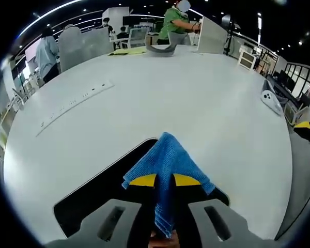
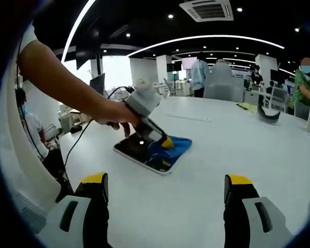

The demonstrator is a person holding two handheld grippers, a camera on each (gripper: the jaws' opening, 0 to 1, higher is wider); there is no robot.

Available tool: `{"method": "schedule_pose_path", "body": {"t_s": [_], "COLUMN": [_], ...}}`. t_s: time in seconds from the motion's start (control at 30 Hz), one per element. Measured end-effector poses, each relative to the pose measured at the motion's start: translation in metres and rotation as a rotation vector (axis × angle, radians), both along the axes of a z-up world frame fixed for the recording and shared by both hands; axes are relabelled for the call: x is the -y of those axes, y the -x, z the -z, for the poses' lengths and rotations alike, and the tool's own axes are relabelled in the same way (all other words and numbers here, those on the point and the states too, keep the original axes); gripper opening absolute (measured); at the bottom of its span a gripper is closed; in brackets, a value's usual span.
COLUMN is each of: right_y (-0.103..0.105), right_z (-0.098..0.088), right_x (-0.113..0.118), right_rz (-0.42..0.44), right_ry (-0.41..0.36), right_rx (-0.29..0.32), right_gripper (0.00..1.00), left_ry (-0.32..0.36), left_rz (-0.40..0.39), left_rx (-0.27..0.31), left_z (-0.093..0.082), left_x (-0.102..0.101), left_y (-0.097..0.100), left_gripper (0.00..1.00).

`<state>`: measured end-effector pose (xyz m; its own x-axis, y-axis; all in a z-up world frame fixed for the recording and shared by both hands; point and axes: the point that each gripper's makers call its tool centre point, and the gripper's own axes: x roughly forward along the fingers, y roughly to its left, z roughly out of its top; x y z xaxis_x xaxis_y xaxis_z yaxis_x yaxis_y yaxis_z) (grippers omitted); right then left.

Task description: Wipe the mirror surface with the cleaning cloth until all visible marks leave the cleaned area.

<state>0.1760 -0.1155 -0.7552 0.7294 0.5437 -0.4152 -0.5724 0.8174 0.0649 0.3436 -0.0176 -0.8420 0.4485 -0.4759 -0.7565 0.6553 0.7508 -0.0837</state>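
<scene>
A blue cleaning cloth (image 1: 167,165) is pinched between the yellow-tipped jaws of my left gripper (image 1: 165,180), which is shut on it and presses it onto a dark rectangular mirror (image 1: 101,188) lying flat on the white table. In the right gripper view the same mirror (image 2: 137,151) lies at mid-left, with the cloth (image 2: 171,148) bunched on its far end under the left gripper (image 2: 167,143), held by a person's hand (image 2: 111,113). My right gripper (image 2: 165,188) hovers well short of the mirror, jaws wide apart and empty.
The big white table (image 1: 160,98) carries a flush cable strip (image 1: 75,106), a grey curved object (image 1: 163,48) and papers far off, and a white device (image 1: 272,101) at the right edge. People stand and sit beyond the table. A cable (image 2: 85,129) trails from the left gripper.
</scene>
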Motion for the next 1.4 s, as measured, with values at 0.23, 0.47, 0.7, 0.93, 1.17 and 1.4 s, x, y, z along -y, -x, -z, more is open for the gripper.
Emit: {"method": "schedule_pose_path", "body": {"t_s": [0.23, 0.47, 0.7, 0.93, 1.17, 1.4], "right_y": [-0.001, 0.000, -0.001, -0.002, -0.003, -0.005], "right_z": [0.001, 0.005, 0.005, 0.006, 0.006, 0.007], "right_x": [0.001, 0.002, 0.003, 0.003, 0.003, 0.003], "right_rz": [0.008, 0.010, 0.017, 0.021, 0.024, 0.025], "right_ry": [-0.002, 0.001, 0.002, 0.005, 0.005, 0.007], "right_rx": [-0.005, -0.015, -0.020, -0.022, -0.024, -0.027], "right_gripper": [0.93, 0.93, 0.93, 0.93, 0.93, 0.93], "left_ry": [0.003, 0.002, -0.003, -0.011, -0.010, -0.008], "left_rz": [-0.005, -0.001, 0.004, 0.012, 0.013, 0.017], "left_rx": [0.000, 0.002, 0.003, 0.005, 0.004, 0.005], "left_z": [0.000, 0.000, 0.000, 0.000, 0.000, 0.000], "left_x": [0.000, -0.001, -0.001, -0.002, -0.002, -0.003], "left_y": [-0.007, -0.011, -0.016, -0.019, -0.022, -0.023], "left_gripper": [0.09, 0.09, 0.09, 0.09, 0.09, 0.09]}}
